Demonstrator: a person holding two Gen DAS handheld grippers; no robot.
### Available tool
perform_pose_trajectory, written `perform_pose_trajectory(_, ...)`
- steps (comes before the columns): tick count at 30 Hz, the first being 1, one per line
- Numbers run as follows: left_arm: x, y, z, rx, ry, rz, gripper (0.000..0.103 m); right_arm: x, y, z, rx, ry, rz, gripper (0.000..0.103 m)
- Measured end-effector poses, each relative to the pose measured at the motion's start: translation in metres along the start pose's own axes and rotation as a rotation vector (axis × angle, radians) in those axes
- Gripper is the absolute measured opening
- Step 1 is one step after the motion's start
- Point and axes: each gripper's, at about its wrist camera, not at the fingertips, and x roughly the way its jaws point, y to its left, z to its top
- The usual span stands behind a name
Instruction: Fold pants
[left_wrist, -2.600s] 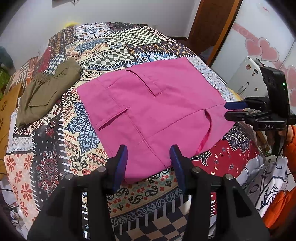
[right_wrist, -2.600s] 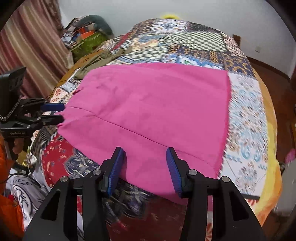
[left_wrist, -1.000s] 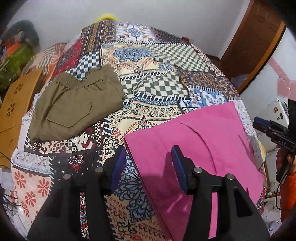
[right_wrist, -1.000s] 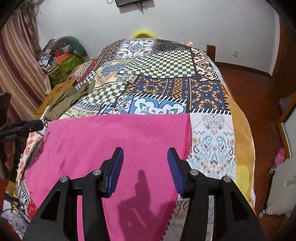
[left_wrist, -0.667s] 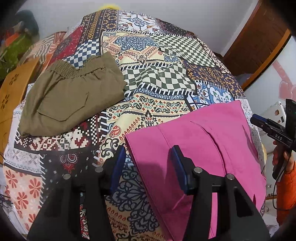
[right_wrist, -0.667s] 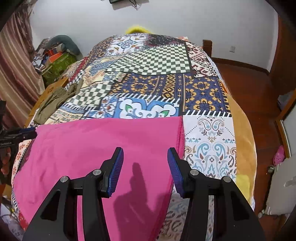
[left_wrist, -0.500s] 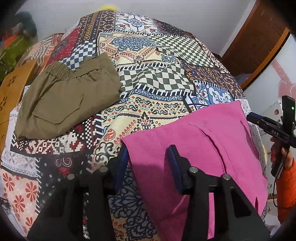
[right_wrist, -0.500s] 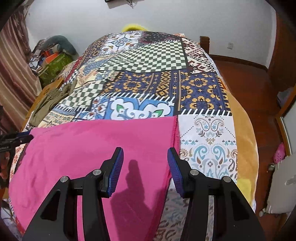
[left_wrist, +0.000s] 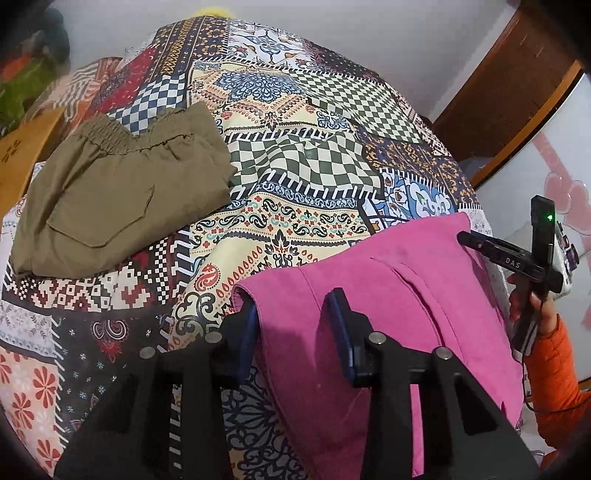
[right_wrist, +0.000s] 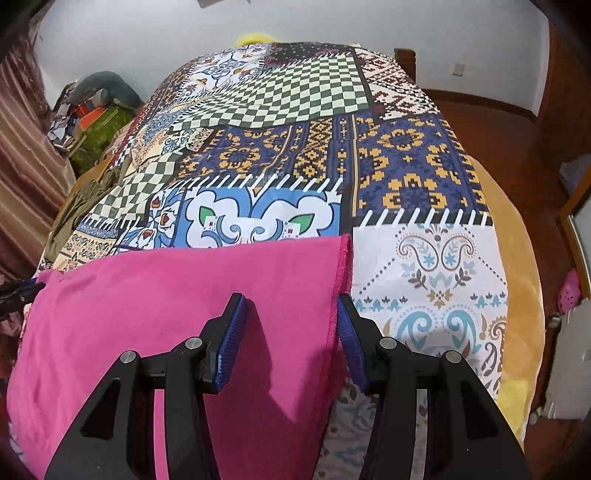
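Observation:
The pink pants (left_wrist: 388, 314) lie folded flat on the patchwork bedspread (left_wrist: 295, 177). My left gripper (left_wrist: 295, 325) is open and straddles their far left corner, one finger outside the edge and one over the cloth. The pants also fill the lower left of the right wrist view (right_wrist: 166, 314). My right gripper (right_wrist: 290, 325) is open and straddles their far right hem edge. The right gripper also shows at the right of the left wrist view (left_wrist: 476, 242), over the pants' far edge.
Folded olive-green pants (left_wrist: 110, 195) lie on the bed to the far left. A wooden door (left_wrist: 509, 92) and a white wall with pink hearts (left_wrist: 554, 177) stand to the right. Clutter (right_wrist: 96, 110) and a striped curtain (right_wrist: 22, 166) lie left of the bed.
Both grippers have moved from the near edge of the pink pants to its far edge and dropped lower, each now straddling a far corner. Both stay open.

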Motion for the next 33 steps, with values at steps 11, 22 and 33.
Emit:
perform_pose_trajectory(11,0.0,-0.009,-0.004,0.069,-0.037,0.059,0.028,0.007,0.005,0.006,-0.057,-0.036,-0.027,0.007)
perform_pose_trajectory(22,-0.008,-0.004,-0.01,0.094,-0.052,0.095,0.004,0.001,0.024,0.005,-0.188,-0.096,-0.116,0.004)
perform_pose_trajectory(33,-0.005,0.005,-0.015,0.082,-0.042,0.104,0.004,0.003,0.022,0.007,-0.189,-0.094,-0.164,0.003)
